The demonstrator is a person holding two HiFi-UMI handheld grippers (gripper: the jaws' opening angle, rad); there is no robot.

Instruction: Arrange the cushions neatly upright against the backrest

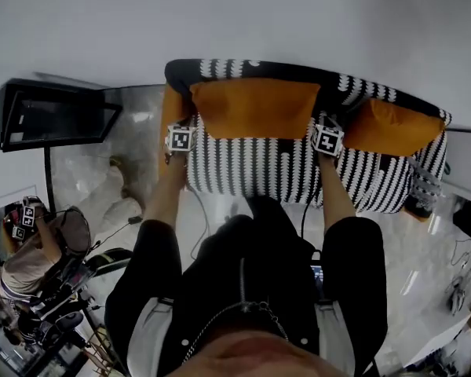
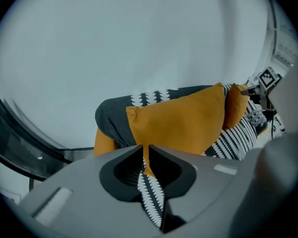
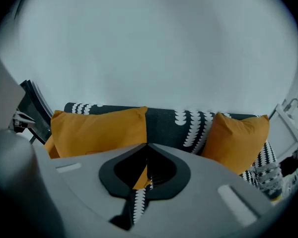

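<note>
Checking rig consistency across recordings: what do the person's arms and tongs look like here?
The left tongs and right tongs have smooth grey bodies with a dark recessed opening around the jaws. Each carries a cube with black-and-white square markers: left cube, right cube. A thin dark cable trails from the right one. The person wears black short sleeves.

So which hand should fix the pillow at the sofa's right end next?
Probably the right. The right gripper, pinching the middle cushion by its corner, sits just beside the end cushion. The left gripper holds the far corner, with the middle cushion in between.
</note>
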